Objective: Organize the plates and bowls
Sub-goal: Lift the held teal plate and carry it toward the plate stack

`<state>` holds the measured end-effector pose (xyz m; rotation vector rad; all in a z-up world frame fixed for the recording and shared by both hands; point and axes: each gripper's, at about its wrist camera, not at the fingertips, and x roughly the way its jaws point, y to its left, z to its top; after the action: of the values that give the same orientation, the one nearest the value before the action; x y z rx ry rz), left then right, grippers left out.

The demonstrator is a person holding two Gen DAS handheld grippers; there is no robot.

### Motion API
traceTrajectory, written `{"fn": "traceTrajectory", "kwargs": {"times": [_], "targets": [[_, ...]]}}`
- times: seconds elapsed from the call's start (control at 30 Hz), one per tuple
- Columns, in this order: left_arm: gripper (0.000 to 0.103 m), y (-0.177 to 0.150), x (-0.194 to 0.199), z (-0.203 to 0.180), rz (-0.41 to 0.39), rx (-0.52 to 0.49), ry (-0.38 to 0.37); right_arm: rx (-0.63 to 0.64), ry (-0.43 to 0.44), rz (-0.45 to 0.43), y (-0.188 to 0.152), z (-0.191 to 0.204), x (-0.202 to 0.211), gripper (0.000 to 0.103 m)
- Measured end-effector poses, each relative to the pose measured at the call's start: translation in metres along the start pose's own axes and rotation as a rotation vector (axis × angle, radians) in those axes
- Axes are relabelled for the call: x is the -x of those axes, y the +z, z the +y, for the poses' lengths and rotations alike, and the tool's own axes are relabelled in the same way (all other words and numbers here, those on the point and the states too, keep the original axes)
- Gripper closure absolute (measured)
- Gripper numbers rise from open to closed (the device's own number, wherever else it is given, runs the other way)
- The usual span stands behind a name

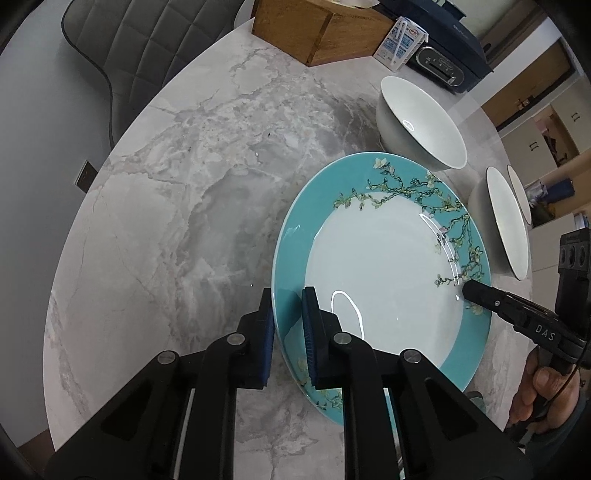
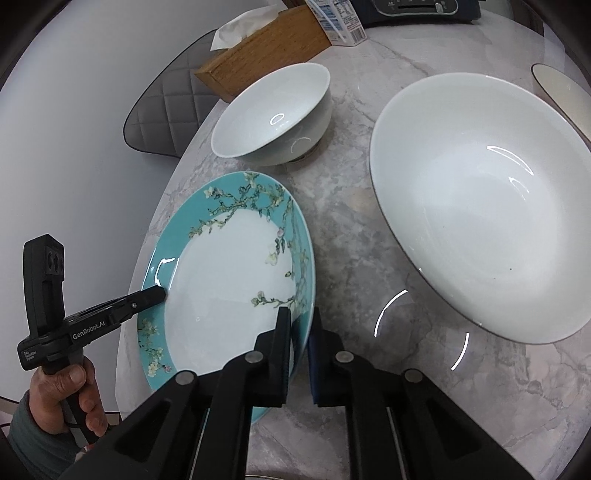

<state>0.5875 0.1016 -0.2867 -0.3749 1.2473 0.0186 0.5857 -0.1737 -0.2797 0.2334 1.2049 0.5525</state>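
A teal-rimmed plate [image 1: 376, 266] with blossom branches and a white centre is held from two sides over the marble table [image 1: 166, 206]. My left gripper [image 1: 290, 314] is shut on the plate's near-left rim, blue pads pressing both faces. On the opposite rim my right gripper [image 2: 300, 325] is shut as well, and its tip shows in the left wrist view [image 1: 466, 288]. The plate [image 2: 229, 273] looks slightly tilted. A white bowl [image 1: 424, 122] stands just behind the plate. A wider dark-rimmed bowl [image 2: 480, 206] stands to its right.
A wooden tissue box [image 1: 321, 29], a milk carton [image 1: 400, 44] and a dark appliance [image 1: 443, 48] line the table's far edge. Another dish rim [image 2: 561, 96] shows at far right. A grey quilted chair [image 1: 147, 48] stands beyond the table's left edge.
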Motion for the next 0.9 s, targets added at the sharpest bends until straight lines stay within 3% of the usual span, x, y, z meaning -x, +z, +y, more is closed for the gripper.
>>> {"fn": "traceTrajectory", "kwargs": {"times": [0.23,0.9], "targets": [[0.091,-0.014,0.031,-0.016,-0.031,-0.054,-0.011,-0.001,0.001,-0.037,-0.009,0.005,0.028,0.093],[0.091,-0.087,0.111,-0.085,-0.082,-0.204,-0.104,-0.048,-0.047,-0.172,-0.105,0.001,0.139,0.093]]}}
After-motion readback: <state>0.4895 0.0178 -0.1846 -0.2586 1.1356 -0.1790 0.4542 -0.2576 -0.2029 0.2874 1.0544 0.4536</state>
